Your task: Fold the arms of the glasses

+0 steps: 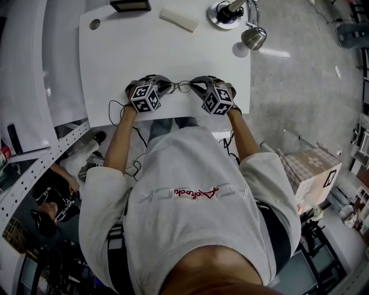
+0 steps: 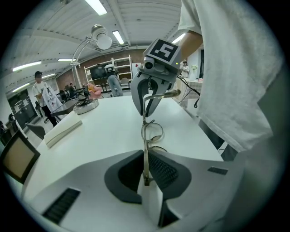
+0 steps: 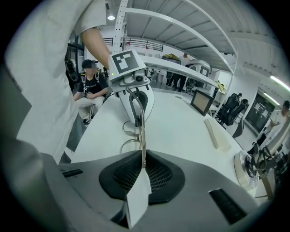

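Thin metal-rimmed glasses [image 1: 181, 86] hang between my two grippers, just above the near edge of the white table [image 1: 144, 46]. My left gripper [image 1: 168, 87] is shut on the glasses' left end, and my right gripper [image 1: 194, 86] is shut on the right end. In the left gripper view a metal arm runs from the shut jaws [image 2: 146, 174] up past the lens rims [image 2: 152, 131] to the right gripper [image 2: 148, 100]. The right gripper view mirrors this: the arm leaves the jaws [image 3: 142, 166], the rims [image 3: 130, 137] lie to its left, and the left gripper [image 3: 136, 106] is beyond.
A desk lamp [image 1: 254, 37] on a round base [image 1: 223, 12] stands at the far right of the table. A white block [image 1: 179, 19] and a dark screen [image 1: 130, 4] lie along the far edge. A shelf rack [image 1: 34, 167] is at the left. People are in the background.
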